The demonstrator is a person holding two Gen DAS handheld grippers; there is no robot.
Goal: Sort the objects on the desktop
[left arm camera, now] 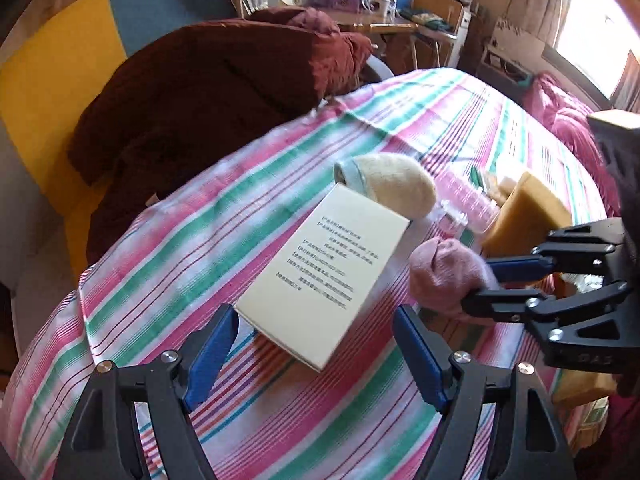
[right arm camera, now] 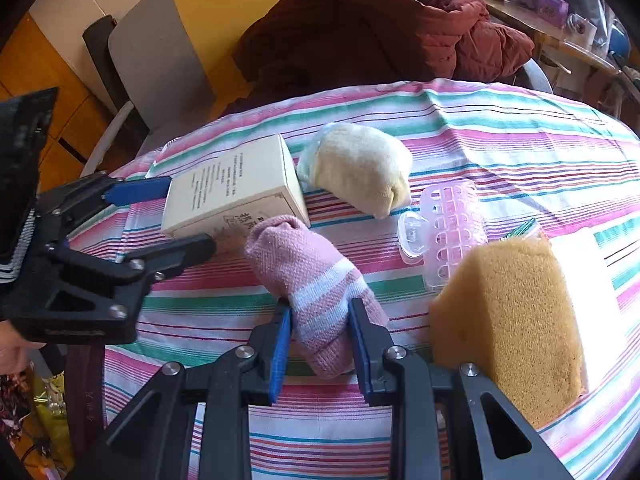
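Observation:
A cream box [left arm camera: 324, 268] with printed text lies on the striped cloth [left arm camera: 200, 240]. My left gripper [left arm camera: 316, 340] is open, its fingers on either side of the box's near end; it also shows in the right wrist view [right arm camera: 188, 216] around the box [right arm camera: 232, 188]. My right gripper [right arm camera: 320, 320] is shut on a rolled pink sock [right arm camera: 316, 284] with white stripes; it shows in the left wrist view [left arm camera: 484, 284] on the sock [left arm camera: 448, 272]. A rolled cream sock [right arm camera: 360, 168] lies behind the box.
A yellow sponge [right arm camera: 508, 320] stands at the right. A pink clear hair clip [right arm camera: 444, 232] lies beside it. A dark red jacket [right arm camera: 380, 28] is heaped on a chair beyond the table. A cluttered desk [left arm camera: 380, 12] stands at the back.

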